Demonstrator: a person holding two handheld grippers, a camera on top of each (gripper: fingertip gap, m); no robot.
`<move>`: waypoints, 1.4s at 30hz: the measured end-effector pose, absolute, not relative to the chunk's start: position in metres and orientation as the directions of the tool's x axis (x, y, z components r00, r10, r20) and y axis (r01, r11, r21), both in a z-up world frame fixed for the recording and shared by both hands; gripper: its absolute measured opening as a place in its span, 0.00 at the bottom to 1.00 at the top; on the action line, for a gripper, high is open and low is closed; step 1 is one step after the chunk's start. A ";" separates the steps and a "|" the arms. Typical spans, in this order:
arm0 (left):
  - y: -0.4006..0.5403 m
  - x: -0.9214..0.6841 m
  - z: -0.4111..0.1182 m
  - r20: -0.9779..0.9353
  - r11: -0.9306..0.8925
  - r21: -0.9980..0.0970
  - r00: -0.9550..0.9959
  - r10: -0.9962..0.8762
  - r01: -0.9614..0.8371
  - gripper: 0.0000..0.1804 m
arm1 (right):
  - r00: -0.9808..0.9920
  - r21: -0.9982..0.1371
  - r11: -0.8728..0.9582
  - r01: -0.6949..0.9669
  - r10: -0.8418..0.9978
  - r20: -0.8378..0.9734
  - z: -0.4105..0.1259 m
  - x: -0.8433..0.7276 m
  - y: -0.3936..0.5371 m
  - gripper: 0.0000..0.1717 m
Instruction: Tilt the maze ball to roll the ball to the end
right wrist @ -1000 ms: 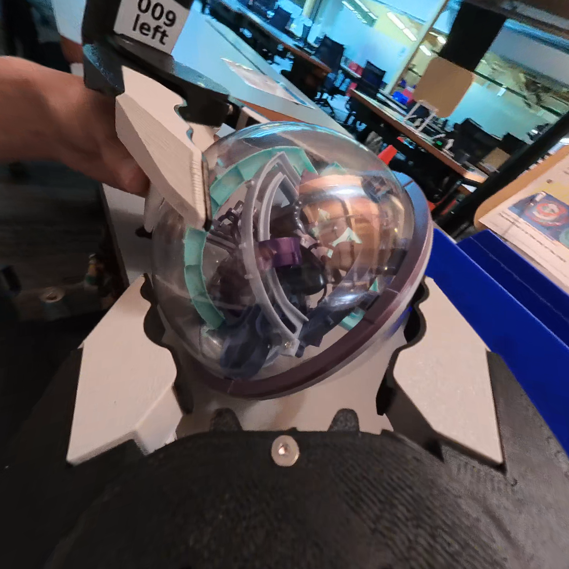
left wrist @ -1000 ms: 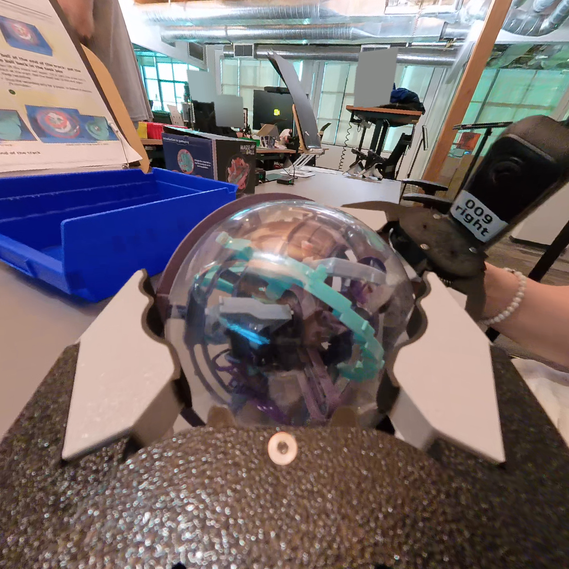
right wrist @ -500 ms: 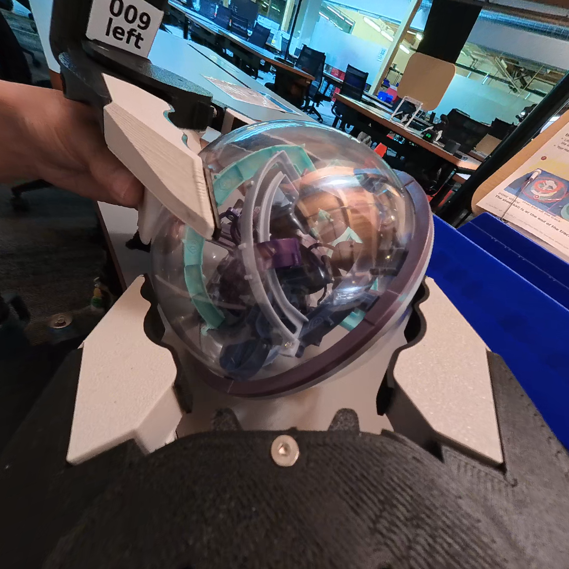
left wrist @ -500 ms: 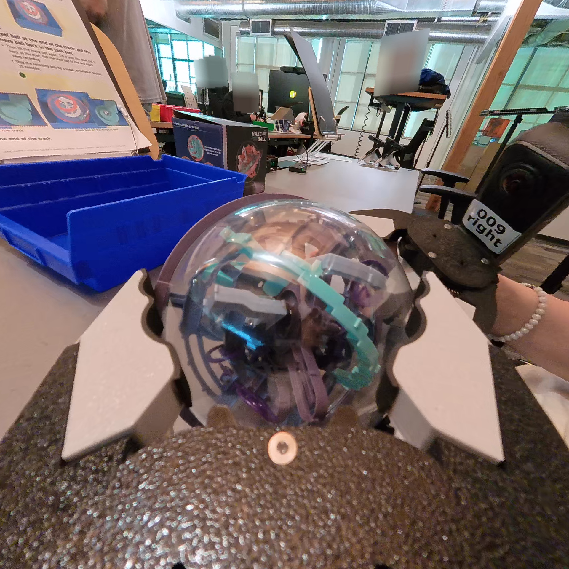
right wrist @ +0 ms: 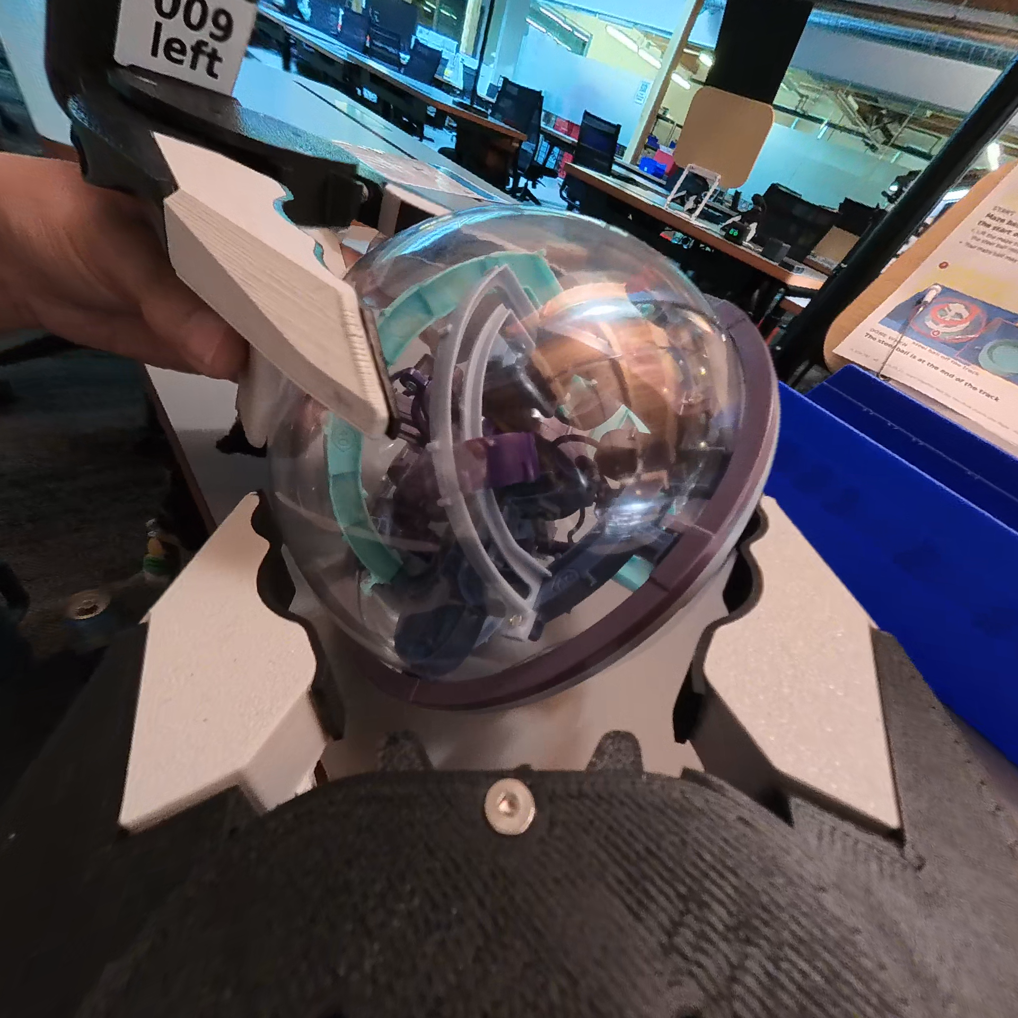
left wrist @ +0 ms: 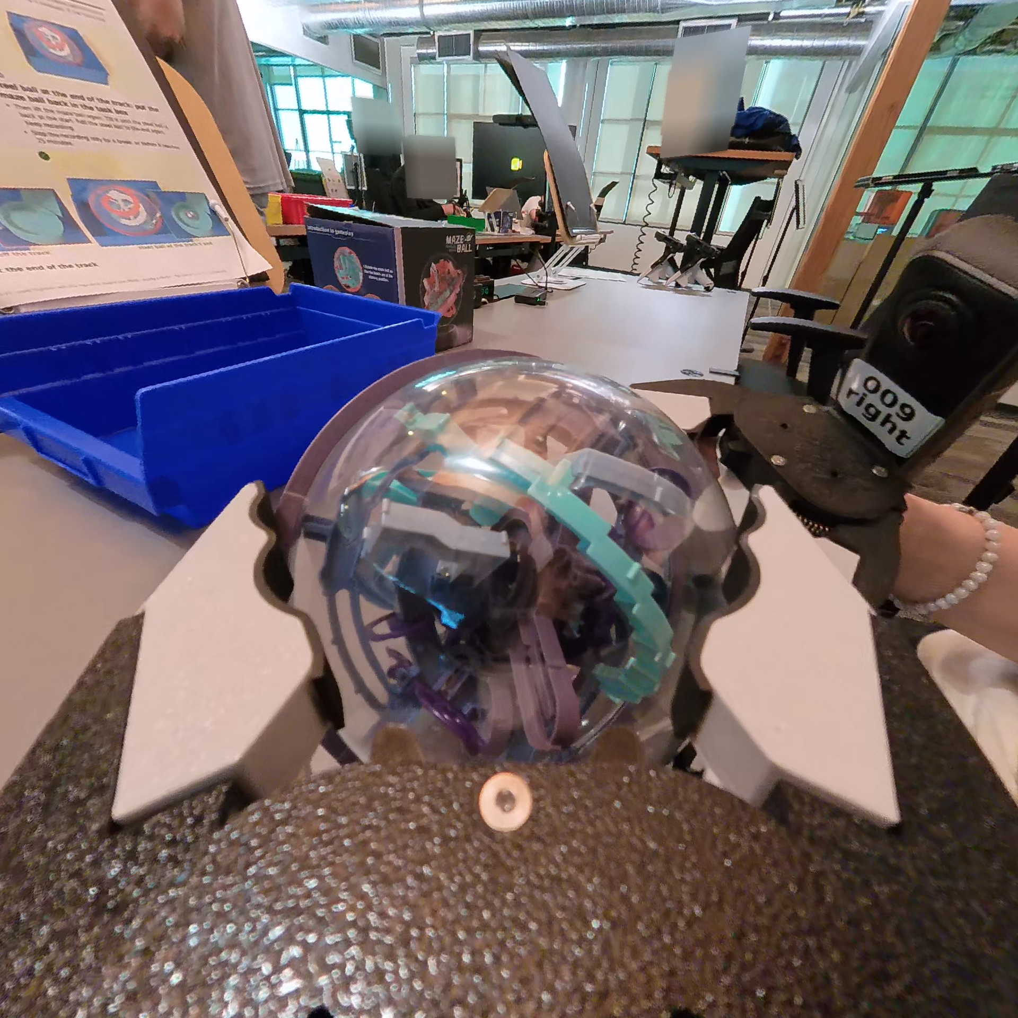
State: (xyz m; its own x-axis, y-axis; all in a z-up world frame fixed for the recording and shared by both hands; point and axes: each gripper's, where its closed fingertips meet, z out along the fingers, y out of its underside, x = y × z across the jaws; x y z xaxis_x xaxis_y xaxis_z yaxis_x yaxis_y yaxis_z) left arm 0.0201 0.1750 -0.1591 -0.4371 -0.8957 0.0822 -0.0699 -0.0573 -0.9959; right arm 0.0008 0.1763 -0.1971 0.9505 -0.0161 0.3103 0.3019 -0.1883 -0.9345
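We see the maze ball wedged between both tools, lifted just above the grey tabletop. Left wrist view, going left to right: instruction sheet on its brown board at far left, blue bin below it on the tabletop, dark product box behind the bin, then the clear sphere with teal, grey and purple tracks, then the right tool coming in from the right, gripped by a hand with a pearl bracelet. Left tool is spread wide and clenched on the maze ball, its pale fingers pressed to both flanks of the shell.

Right wrist view gives what that one hides: a bare hand on the left tool, one white finger flat against the upper-left of the dome, and the purple equator ring tipped down to the right toward the bin. Right tool likewise grasps the maze ball, cradled deep between its fingers. We cannot pick out the small rolling ball in either view.

Versus a second ago: grips unchanged, both tools still clamped at the same width. The left camera has pitched up, so bin and sheet sit lower and the office background has shifted; the inner tracks have rotated slightly.
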 end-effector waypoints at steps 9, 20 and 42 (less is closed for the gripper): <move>0.182 0.014 -0.160 0.125 -0.110 -0.992 -0.480 -0.868 -0.059 0.86 | 0.940 -0.937 -0.211 0.277 -0.144 0.310 -0.197 -0.006 0.182 0.91; 0.186 -0.006 -0.159 0.058 -0.057 -0.998 -0.565 -0.823 -0.019 0.85 | 0.888 -0.858 -0.317 0.403 -0.091 0.451 -0.207 -0.020 0.176 0.85; 0.195 -0.003 -0.164 0.157 -0.170 -0.985 -0.568 -0.808 -0.031 0.87 | 0.846 -0.833 -0.156 0.531 0.038 0.532 -0.182 -0.026 0.199 0.91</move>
